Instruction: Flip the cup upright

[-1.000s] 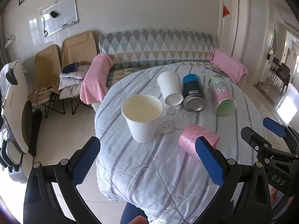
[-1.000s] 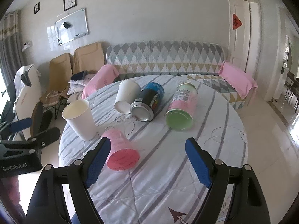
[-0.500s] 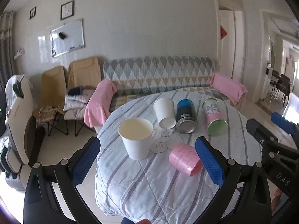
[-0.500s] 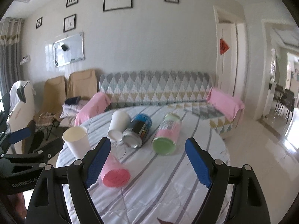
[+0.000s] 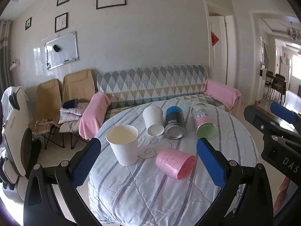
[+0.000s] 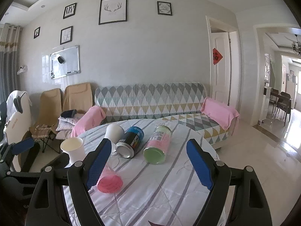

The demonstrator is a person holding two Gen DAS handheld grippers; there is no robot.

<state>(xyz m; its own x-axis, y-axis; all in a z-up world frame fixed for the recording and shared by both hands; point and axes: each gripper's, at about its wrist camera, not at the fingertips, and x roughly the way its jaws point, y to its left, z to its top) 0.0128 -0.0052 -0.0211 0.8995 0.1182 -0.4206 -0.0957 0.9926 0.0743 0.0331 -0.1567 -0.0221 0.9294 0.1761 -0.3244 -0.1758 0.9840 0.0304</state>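
Note:
A pink cup (image 5: 175, 162) lies on its side on the round table, mouth toward the near right; it also shows in the right wrist view (image 6: 110, 182). A white paper cup (image 5: 124, 145) stands upright at the left; it also shows in the right wrist view (image 6: 74, 149). A second white cup (image 5: 153, 117) lies on its side further back. My left gripper (image 5: 148, 164) is open and empty, held back from the table. My right gripper (image 6: 148, 164) is open and empty, above the table's near edge.
A blue-black can (image 5: 174, 122) and a pink-green can (image 5: 204, 120) lie on their sides at the back of the striped tablecloth (image 5: 150, 192). A sofa (image 5: 150, 82) and folding chairs (image 5: 50, 101) stand behind the table.
Both grippers have pulled back and tilted upward, so the table sits lower and farther in both views. The cups and cans have not moved.

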